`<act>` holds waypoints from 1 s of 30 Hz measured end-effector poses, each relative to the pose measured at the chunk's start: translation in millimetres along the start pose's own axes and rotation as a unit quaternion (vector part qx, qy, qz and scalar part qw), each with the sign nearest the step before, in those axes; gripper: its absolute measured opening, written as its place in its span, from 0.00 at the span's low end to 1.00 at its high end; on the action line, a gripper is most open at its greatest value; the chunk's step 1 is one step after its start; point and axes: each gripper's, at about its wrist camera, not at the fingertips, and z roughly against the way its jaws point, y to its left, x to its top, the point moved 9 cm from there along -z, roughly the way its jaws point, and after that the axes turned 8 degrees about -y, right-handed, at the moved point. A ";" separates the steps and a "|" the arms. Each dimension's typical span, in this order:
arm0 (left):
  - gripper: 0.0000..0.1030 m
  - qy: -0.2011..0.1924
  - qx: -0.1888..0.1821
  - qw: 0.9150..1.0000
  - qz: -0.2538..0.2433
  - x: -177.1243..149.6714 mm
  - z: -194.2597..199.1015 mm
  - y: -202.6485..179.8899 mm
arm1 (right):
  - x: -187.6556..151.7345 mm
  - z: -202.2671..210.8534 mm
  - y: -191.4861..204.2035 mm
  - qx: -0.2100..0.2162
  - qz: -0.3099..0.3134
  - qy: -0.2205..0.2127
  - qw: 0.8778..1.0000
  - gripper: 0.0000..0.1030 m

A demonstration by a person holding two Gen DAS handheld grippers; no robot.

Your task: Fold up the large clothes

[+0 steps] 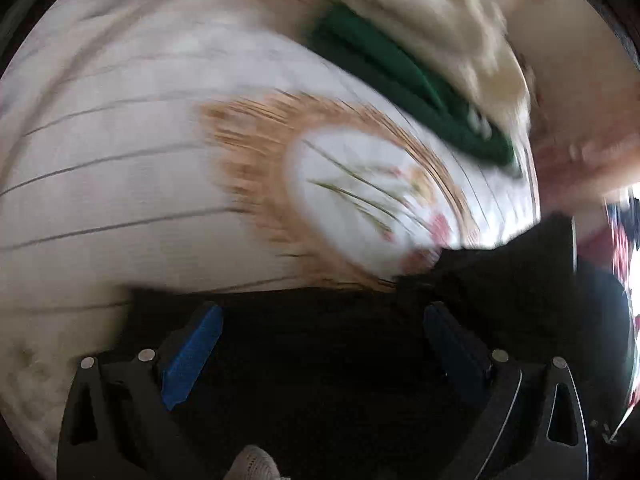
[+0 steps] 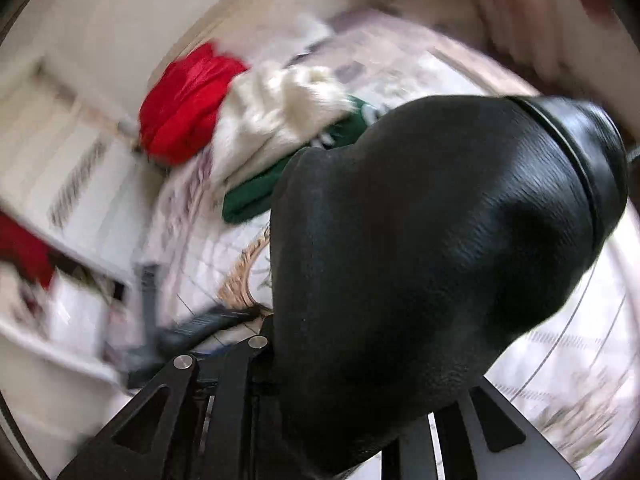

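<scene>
A black garment (image 1: 500, 280) lies across the bottom of the blurred left wrist view, on a white bedspread (image 1: 120, 140) with thin lines and an orange wreath print. My left gripper (image 1: 320, 344) is open, its blue pads (image 1: 192, 360) wide apart over the black cloth, holding nothing. In the right wrist view, the black garment (image 2: 420, 240) bulges up over my right gripper (image 2: 332, 360) and hides both fingertips. Its linkages stand close together, shut on the cloth.
A folded green garment (image 1: 400, 80) (image 2: 256, 196) lies on the bed, beside a cream fluffy garment (image 2: 280, 112) (image 1: 460, 28). A red garment (image 2: 184, 104) sits at the bed's far edge. White furniture (image 2: 72, 184) stands left of the bed.
</scene>
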 end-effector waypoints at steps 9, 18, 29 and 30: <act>0.99 -0.034 0.134 0.985 0.106 -47.3 113.2 186.3 | -61.9 14.9 139.7 -0.008 0.312 0.008 0.950 0.18; 0.99 -0.044 0.216 0.956 0.193 -110.5 188.1 297.6 | -255.7 -17.4 227.8 0.055 0.520 0.157 0.838 0.24; 1.00 -0.099 0.159 0.964 0.191 -67.7 219.5 261.2 | -292.9 33.7 229.9 0.211 0.378 0.382 0.817 0.98; 0.99 -0.102 0.151 0.965 0.186 -62.4 218.4 255.3 | -282.2 40.5 224.9 0.216 0.333 0.401 0.826 0.98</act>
